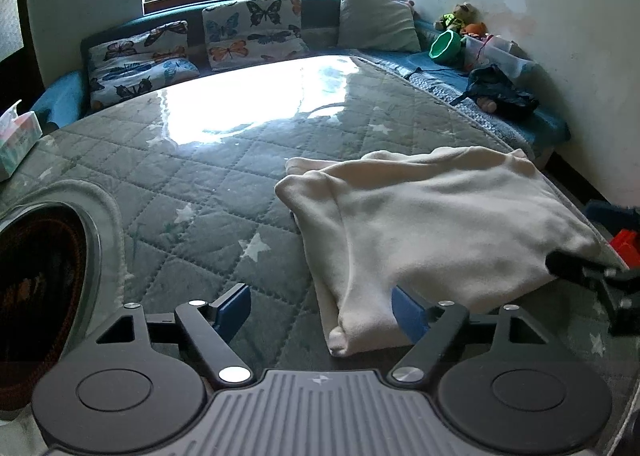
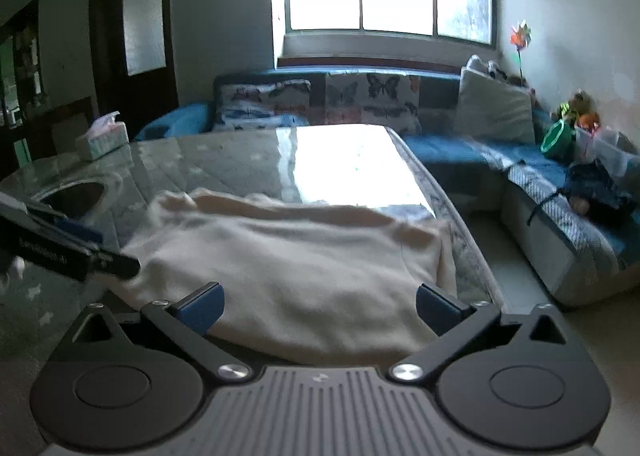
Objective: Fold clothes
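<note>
A cream garment (image 1: 432,224) lies folded into a rough rectangle on the glass-topped table (image 1: 200,184), near its right edge. My left gripper (image 1: 320,312) is open at the garment's near-left corner. That corner lies beside its right blue pad (image 1: 408,314), and its left pad rests over bare table. In the right wrist view the garment (image 2: 288,268) spreads just beyond my right gripper (image 2: 320,308), whose jaws stand wide open at its near edge without pressing it. The left gripper's finger (image 2: 80,248) shows at the garment's left side.
A tissue box (image 1: 18,136) stands at the table's far left, and a dark round inset (image 1: 40,288) lies near the left. A blue sofa with butterfly cushions (image 1: 252,32) wraps the far side. A green bowl (image 1: 446,44) and dark cloth (image 1: 500,92) sit on it at right.
</note>
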The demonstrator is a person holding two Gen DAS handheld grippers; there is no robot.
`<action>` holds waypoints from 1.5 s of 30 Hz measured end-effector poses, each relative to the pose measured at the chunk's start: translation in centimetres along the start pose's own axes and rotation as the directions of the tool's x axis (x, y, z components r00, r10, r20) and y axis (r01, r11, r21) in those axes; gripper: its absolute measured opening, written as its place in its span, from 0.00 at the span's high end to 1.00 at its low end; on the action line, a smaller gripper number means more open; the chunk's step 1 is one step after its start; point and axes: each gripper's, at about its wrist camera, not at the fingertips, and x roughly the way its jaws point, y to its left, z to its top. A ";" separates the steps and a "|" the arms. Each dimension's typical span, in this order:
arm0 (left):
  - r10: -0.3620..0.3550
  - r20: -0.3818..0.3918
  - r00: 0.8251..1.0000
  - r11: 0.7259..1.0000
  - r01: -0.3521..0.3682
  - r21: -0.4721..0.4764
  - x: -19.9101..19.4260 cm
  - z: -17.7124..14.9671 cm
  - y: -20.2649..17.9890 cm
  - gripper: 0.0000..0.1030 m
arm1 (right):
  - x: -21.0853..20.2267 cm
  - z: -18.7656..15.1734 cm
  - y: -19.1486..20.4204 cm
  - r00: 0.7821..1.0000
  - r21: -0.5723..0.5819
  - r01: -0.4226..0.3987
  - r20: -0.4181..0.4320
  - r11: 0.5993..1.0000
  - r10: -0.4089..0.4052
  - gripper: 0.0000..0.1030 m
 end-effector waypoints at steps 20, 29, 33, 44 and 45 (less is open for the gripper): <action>-0.003 -0.014 1.000 1.000 0.003 -0.022 0.0 -0.6 0.6 0.16 | 5.0 1.2 1.8 0.994 -0.067 -0.042 -0.107 0.997 0.035 0.00; 0.006 -0.015 1.000 1.000 -0.006 -0.024 -0.6 -1.0 0.2 0.08 | 3.4 0.5 2.0 0.995 -0.020 -0.056 -0.086 0.998 0.054 0.00; 0.014 -0.007 1.000 1.000 -0.014 -0.021 -1.0 -1.1 0.0 0.04 | 2.7 0.1 1.8 0.995 0.013 -0.054 -0.079 0.998 0.055 0.00; 0.031 -0.003 1.000 0.999 -0.031 -0.016 -1.9 -1.7 -0.5 0.00 | 1.1 -0.6 1.7 0.997 0.074 -0.050 -0.061 0.996 0.054 0.00; 0.036 -0.003 0.999 0.999 -0.036 -0.015 -2.0 -1.7 -0.5 0.00 | 1.0 -0.7 1.7 0.997 0.080 -0.050 -0.059 0.995 0.055 0.00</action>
